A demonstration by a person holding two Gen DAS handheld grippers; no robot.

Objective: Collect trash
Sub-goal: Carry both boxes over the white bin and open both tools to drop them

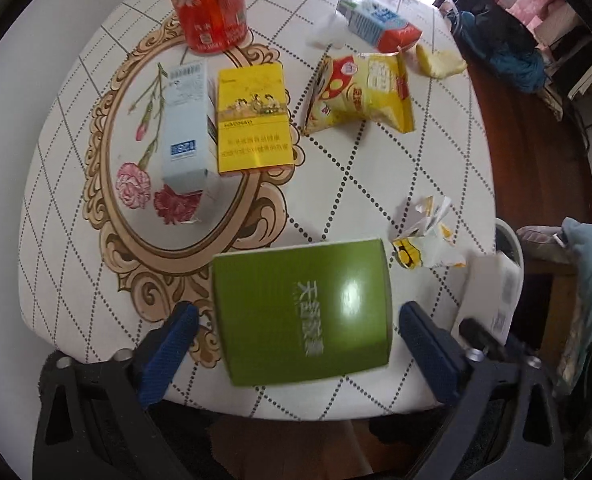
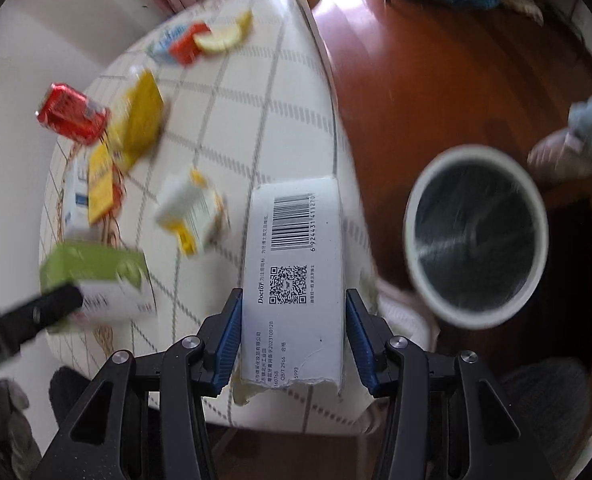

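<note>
White quilted tablecloth (image 1: 376, 184) covers the table. Left gripper (image 1: 298, 338) stands wide open around the flat green box (image 1: 302, 314), without touching. Right gripper (image 2: 293, 338) clamps the long white toothpaste carton (image 2: 296, 280), its end torn, near the blurred white round bin (image 2: 476, 236).

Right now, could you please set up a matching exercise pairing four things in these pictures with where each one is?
Things:
1. white box
2. green box
3. red can
4. bin

Places:
A. on the floor beside the table
B. between the open left gripper fingers
C. far end of the table
D. gripped by the right gripper

Pairs: 1-D, 2-B, 3-C, 4-A
</note>
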